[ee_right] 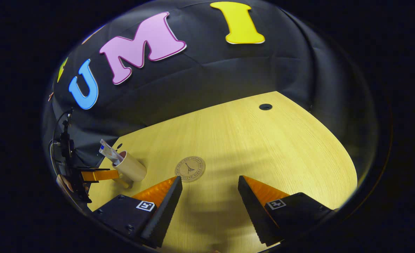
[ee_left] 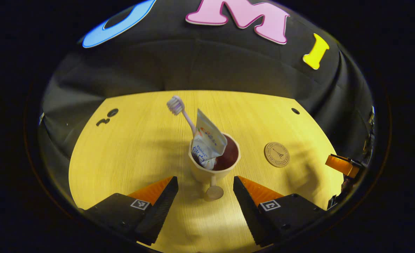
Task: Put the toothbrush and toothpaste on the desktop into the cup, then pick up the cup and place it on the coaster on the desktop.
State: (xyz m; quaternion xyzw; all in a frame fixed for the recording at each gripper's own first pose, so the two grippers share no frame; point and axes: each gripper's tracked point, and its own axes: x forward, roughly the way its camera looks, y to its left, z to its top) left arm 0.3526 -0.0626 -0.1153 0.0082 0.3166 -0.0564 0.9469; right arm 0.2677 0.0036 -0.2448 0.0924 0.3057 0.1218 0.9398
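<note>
Going left to right across the left gripper view, the left claw [ee_left: 205, 196] stands wide, its two fingers spread apart and holding nothing, with the cup [ee_left: 213, 165] standing upright on the bench [ee_left: 130, 147] straight ahead, just beyond the fingertips and centred on the gap. The cup is a stemmed one on a small round foot; the toothbrush [ee_left: 181, 112] leans out of it, bristles up and tilted to the left, and the toothpaste [ee_left: 207, 140] tube stands in it beside the brush, so the first half of the task looks done. To the right of the cup, apart from it, the coaster [ee_left: 276, 154] lies flat on the bench. Farther right, the right claw [ee_right: 210, 198] hovers over bare bench, also wide and empty; in the right gripper view the coaster [ee_right: 190, 168] lies a little left of its fingers and the cup [ee_right: 130, 167] is well off to the left. The left claw is much the nearer, so the lift likely falls to it: ease forward, close on the bowl, and carry the cup rightward to the coaster, keeping its upright axis steady.
</note>
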